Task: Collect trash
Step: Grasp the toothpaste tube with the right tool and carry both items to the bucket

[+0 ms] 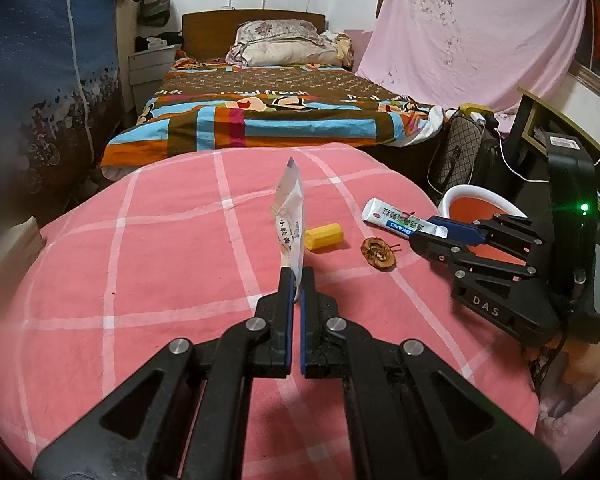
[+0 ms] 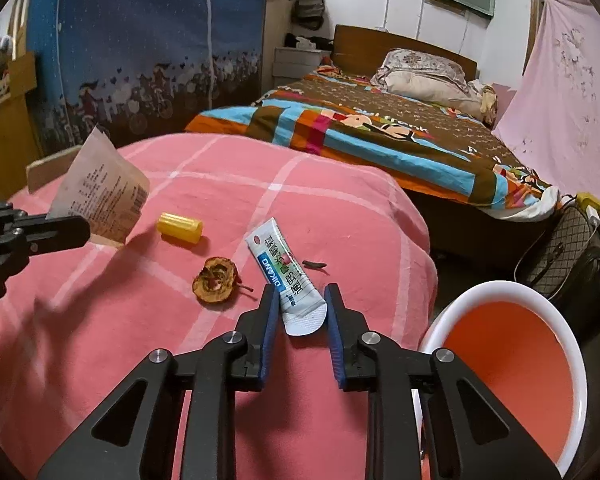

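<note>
1. The left hand-held gripper (image 1: 296, 280) is clamped tight on the lower edge of a paper packet (image 1: 290, 216), which stands upright out of the fingertips, clear of the pink checked cloth (image 1: 160, 260). In the right wrist view the same packet (image 2: 100, 196) shows at far left, held by the left hand-held gripper (image 2: 76, 232).
2. The right hand-held gripper (image 2: 302, 300) stands narrow, its blue pads (image 2: 270, 320) on either side of the near, crimped end of a toothpaste tube (image 2: 288, 276). The left pad touches the tube's edge; at the right pad a thin gap seems to remain, so I cannot tell if the grip is firm. From the left wrist view the right hand-held gripper (image 1: 436, 232) reaches in from the right and the tube (image 1: 396, 220) points away to the left.
3. The tube lies flat on the cloth, its far end angled left and away.
4. Just left of the right hand-held gripper lies a dried fruit slice (image 2: 215, 280), apart from the tube.
5. Farther left and back lies a yellow cap (image 2: 180, 229) on its side, between the slice and the packet.
6. A small dark scrap (image 2: 314, 265) lies just right of the tube.
7. To the near right, beyond the cloth's edge, stands a bucket (image 2: 460, 300), white-rimmed and orange inside.
8. Far behind is a bed (image 2: 380, 128) with a striped cover.
</note>
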Tool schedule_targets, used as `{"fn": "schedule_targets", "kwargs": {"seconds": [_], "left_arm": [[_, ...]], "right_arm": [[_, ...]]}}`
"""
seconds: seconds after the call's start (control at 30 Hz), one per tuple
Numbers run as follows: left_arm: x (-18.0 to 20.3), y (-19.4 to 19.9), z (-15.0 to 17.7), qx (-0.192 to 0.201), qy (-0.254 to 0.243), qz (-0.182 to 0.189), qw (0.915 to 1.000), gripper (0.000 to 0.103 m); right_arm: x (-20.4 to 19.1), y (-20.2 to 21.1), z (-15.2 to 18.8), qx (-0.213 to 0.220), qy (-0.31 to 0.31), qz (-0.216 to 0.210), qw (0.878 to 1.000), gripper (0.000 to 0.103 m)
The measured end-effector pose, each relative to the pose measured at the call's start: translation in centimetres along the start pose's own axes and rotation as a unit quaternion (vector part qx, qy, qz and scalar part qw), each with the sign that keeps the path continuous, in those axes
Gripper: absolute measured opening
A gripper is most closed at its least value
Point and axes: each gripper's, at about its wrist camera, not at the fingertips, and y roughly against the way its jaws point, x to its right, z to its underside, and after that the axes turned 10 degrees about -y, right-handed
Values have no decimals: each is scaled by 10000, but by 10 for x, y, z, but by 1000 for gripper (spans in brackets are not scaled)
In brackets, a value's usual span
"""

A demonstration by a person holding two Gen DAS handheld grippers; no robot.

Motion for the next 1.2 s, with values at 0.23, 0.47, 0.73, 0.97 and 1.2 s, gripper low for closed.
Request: {"fn": "schedule_targets", "kwargs": {"seconds": [0.23,0.47,0.73,0.97,1.2], "left_arm": [[8,10,-2,267,-57,-105,9996,0],[28,26,-14,869,-202,-82,9960,0],[74,50,-34,1950,-754,120,9778,0],[116,48,-45,2257,-1253,464,9650,0],[147,39,-48,2223,-1390,850,9613,0]], "right_arm": [[13,26,-2,623,-335,-140,9974,21],[31,66,-7,1676,-701,-177,9832,21],[63,113,-6,2766,-1187,-36,9536,21],[98,145,3,3327,-1567,204,9297,21],[131,158,13,3398,-1940,549,9186,21]]}}
